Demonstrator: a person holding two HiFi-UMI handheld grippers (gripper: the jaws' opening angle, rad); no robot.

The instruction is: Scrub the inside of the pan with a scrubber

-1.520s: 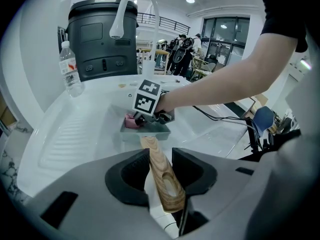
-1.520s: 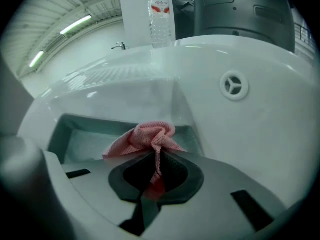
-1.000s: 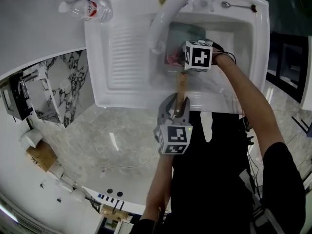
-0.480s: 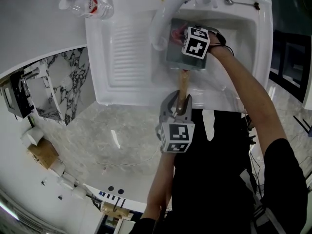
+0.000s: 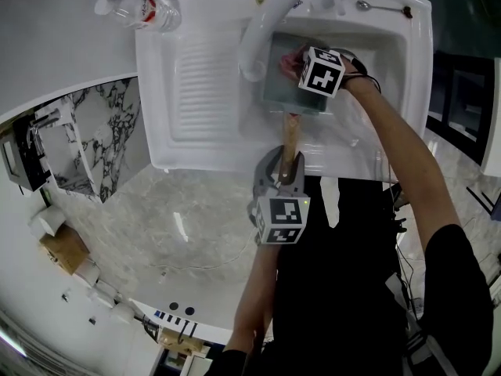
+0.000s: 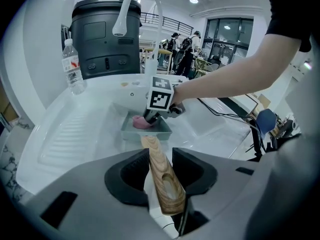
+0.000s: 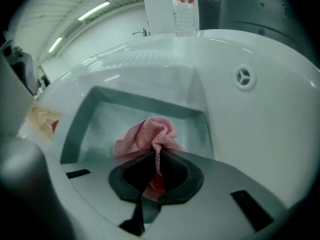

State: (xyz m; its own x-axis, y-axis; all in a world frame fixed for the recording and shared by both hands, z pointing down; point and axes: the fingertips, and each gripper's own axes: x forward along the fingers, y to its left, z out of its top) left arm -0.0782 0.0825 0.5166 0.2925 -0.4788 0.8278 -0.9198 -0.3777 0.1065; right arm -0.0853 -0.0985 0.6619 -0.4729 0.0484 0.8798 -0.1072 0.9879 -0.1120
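A square grey pan [image 5: 286,73] lies in the white sink basin [image 5: 383,61], its light wooden handle [image 5: 290,143] pointing toward me. My left gripper [image 5: 283,180] is shut on that handle [image 6: 162,181] at the sink's front edge. My right gripper [image 5: 301,63] points down into the pan [image 7: 107,121] and is shut on a pink mesh scrubber [image 7: 147,136], which bunches against the pan floor. From the left gripper view the scrubber [image 6: 140,123] sits at the pan's [image 6: 159,130] back left, under the right gripper [image 6: 150,118].
A white curved faucet [image 5: 274,18] arches over the pan's left side. A plastic water bottle [image 5: 137,12] lies at the sink's back left, a spoon [image 5: 380,8] on the back rim. The ribbed drainboard [image 5: 200,84] is left of the basin; the overflow hole [image 7: 244,77] is in the basin wall.
My right gripper has moved with the scrubber toward the pan's far side and tilted. More of the pan floor shows. The left gripper holds the handle still.
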